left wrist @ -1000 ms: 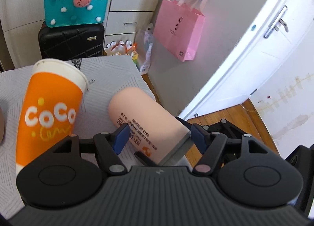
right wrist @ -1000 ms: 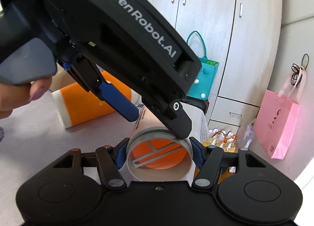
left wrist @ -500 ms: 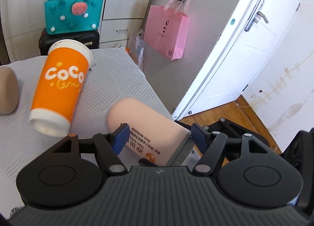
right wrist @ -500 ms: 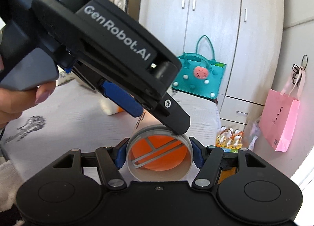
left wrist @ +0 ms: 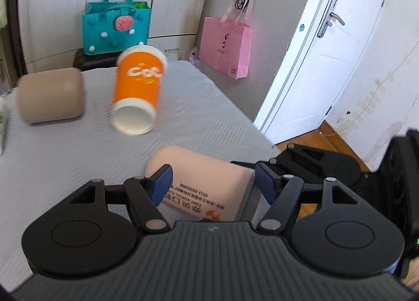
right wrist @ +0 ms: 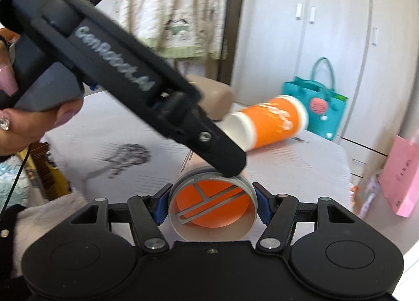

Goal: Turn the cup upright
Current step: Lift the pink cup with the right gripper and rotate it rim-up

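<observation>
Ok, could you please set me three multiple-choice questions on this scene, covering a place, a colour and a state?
1. The orange cup lies: A on the table; B on the floor; C in a bag.
2. The hanging bag is: A teal; B pink; C white.
3. The peach cup in the right tongs is: A upright; B on its side; C crushed.
Answers: 1 A, it rests on the table's grey cover; 2 B, it shows pink under the wall hook; 3 B, its open mouth faces the right wrist camera.
</observation>
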Demonstrator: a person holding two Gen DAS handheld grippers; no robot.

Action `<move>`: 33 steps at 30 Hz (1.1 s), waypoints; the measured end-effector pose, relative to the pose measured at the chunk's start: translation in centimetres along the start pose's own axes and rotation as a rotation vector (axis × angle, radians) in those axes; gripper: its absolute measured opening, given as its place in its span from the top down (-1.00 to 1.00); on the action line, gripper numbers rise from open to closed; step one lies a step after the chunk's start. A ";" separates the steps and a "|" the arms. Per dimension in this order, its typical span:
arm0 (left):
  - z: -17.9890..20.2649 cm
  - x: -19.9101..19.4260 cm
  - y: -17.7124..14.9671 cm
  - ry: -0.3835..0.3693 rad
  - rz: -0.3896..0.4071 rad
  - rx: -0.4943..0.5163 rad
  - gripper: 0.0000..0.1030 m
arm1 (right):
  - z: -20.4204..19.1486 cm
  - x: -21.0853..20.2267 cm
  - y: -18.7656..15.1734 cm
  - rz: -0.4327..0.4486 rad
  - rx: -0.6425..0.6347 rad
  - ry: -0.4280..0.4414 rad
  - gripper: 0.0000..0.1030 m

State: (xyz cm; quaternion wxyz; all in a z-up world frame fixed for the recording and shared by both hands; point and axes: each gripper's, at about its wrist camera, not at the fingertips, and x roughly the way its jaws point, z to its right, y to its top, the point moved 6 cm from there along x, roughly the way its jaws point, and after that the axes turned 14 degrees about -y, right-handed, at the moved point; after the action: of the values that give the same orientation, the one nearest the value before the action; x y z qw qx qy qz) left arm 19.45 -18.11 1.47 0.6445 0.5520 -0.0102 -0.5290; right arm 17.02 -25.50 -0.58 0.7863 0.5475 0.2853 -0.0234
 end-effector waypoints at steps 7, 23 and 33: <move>-2.9 -5.2 -1.1 -0.003 -0.010 -0.003 -0.34 | -3.9 -0.5 1.8 -0.019 -0.041 0.076 -0.32; -8.3 -10.8 -0.9 -0.055 0.020 0.117 -0.34 | -5.6 2.2 7.4 -0.081 -0.076 0.201 -0.32; -10.6 -11.9 -1.5 -0.106 0.060 0.152 -0.34 | -5.1 4.8 9.5 -0.111 -0.028 0.243 -0.32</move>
State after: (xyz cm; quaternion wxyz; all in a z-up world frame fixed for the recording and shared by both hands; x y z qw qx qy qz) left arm 19.53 -2.19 3.11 0.6148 0.5698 -0.1009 -0.5359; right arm 22.15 -15.90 4.01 0.7512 0.5186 0.4083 0.0037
